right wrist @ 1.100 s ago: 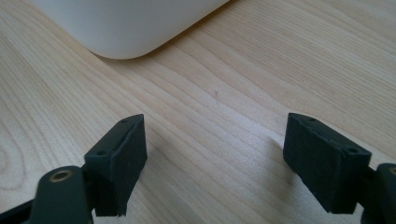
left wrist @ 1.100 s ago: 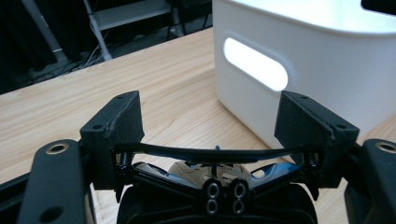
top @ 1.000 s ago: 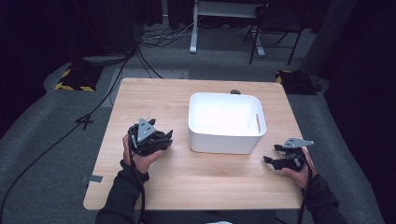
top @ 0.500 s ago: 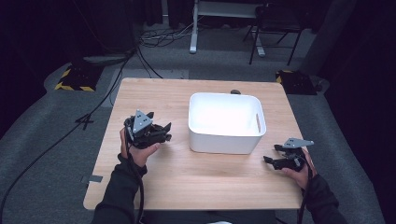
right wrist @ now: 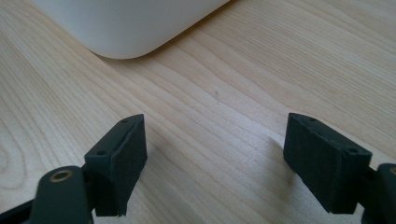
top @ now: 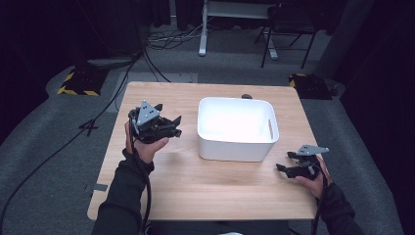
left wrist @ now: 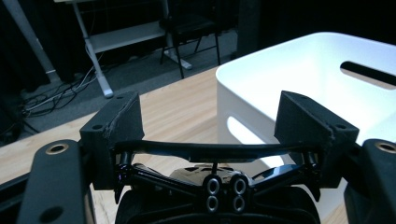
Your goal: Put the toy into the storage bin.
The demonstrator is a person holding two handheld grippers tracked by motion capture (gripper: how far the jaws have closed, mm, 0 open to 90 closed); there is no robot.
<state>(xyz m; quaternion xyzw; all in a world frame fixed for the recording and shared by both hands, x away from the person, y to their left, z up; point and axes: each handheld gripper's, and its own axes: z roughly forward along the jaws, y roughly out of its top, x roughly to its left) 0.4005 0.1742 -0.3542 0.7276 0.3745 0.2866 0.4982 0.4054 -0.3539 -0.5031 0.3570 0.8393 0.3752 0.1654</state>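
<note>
Left gripper (top: 175, 126) and right gripper (top: 284, 162) gape, seemingly empty; white bin (top: 236, 150) lies crosswise.

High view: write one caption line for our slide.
Two hand-held claws, left and right, flank a white bin on a wooden table.

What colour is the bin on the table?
The bin is plain white, seen best in the high view.

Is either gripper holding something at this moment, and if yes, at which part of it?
Nothing is held. The left gripper has wide-apart jaws with only air between them, beside the white bin. The right gripper is open too, over bare table.
</note>
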